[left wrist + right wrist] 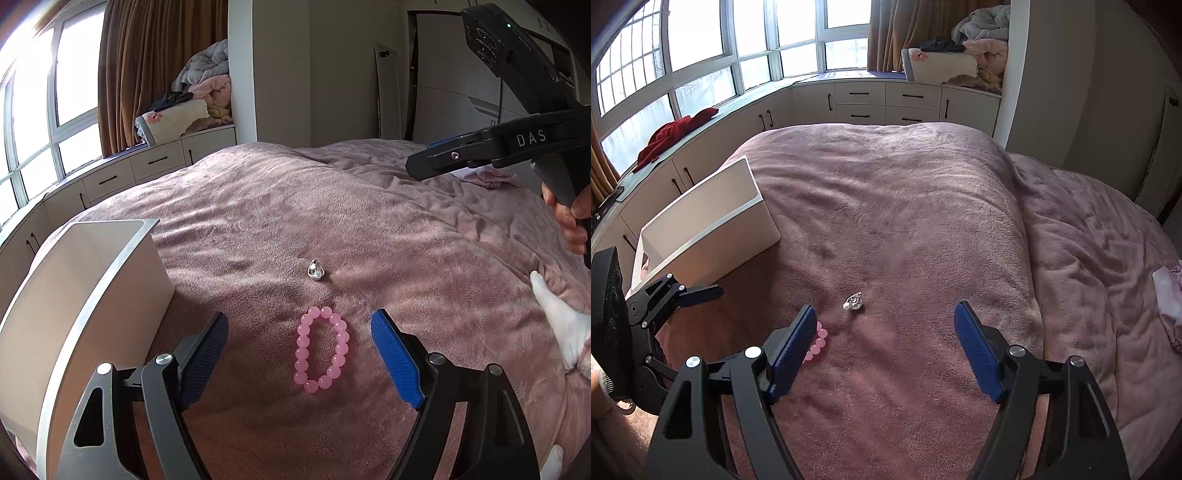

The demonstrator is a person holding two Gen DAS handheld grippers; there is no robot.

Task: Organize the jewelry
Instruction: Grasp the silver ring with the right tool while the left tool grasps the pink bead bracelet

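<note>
The left gripper is held spread wide above the pink blanket covering the bed, with nothing pressed by its 2 blue pads. Between them, seen from the left wrist, the pink bead bracelet is laid flat on the blanket as a stretched oval, its long axis running away from the camera toward the far edge of the bed. Just beyond its far end, slightly apart, a small silver heart-shaped piece is found, its narrow tip pointed away and a pale bead showing on its near side.

The right gripper is likewise released and empty; in its own view the bracelet is mostly hidden behind its left finger, and the silver piece is seen just ahead between the 2 fingers. A white open-topped box is set on the blanket near the bed's left edge, beside the left gripper.

Farther off, white drawers are lined under the windows, and bedding is piled at the corner.
</note>
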